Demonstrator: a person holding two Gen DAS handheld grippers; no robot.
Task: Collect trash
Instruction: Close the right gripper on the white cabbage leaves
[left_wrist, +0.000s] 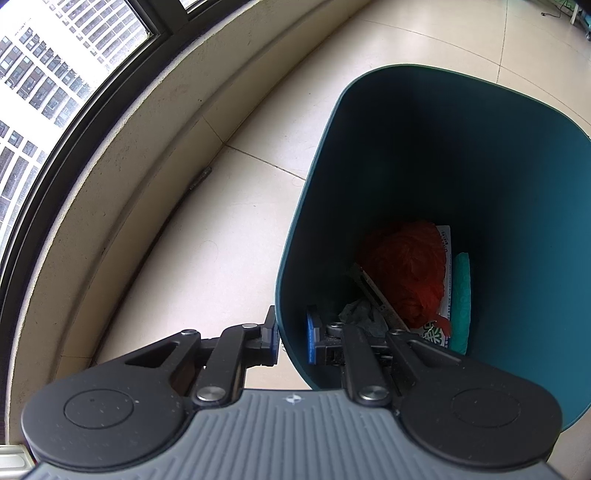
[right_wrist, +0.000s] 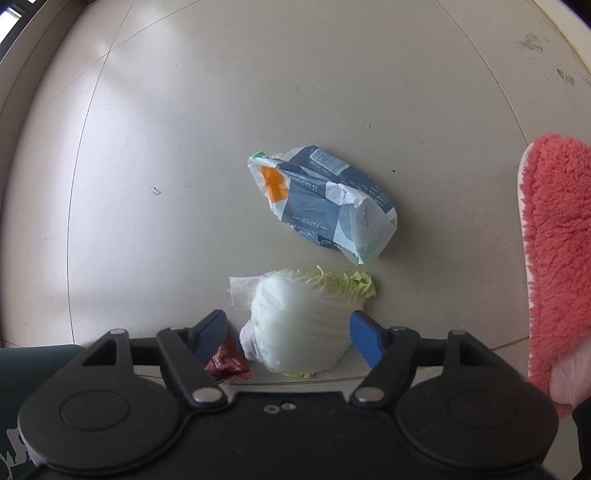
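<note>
Teal plastic fills your left view: the bin (left_wrist: 461, 192) stands on the pale tiled floor (left_wrist: 207, 229) near the window wall, and your left gripper (left_wrist: 293, 339) is clamped on its near rim, one blue pad outside the wall and one inside. Down in the bin lie a red crumpled bag (left_wrist: 406, 273), a printed white packet (left_wrist: 445, 251), something pale green (left_wrist: 461, 299) and a grey scrap (the bottom is dim, so I can't say more of them).

Your right gripper (right_wrist: 288, 338) points down at the floor with its jaws wide apart, holding nothing. The piece of napa cabbage (right_wrist: 303, 314) lies between the blue pads, apparently not pressed by either. A dark red wrapper (right_wrist: 227, 363) sits just beside the left pad. Beyond the cabbage rests a crumpled blue-and-white paper bag (right_wrist: 325, 203). At the right edge is a fluffy pink slipper (right_wrist: 557, 251).
</note>
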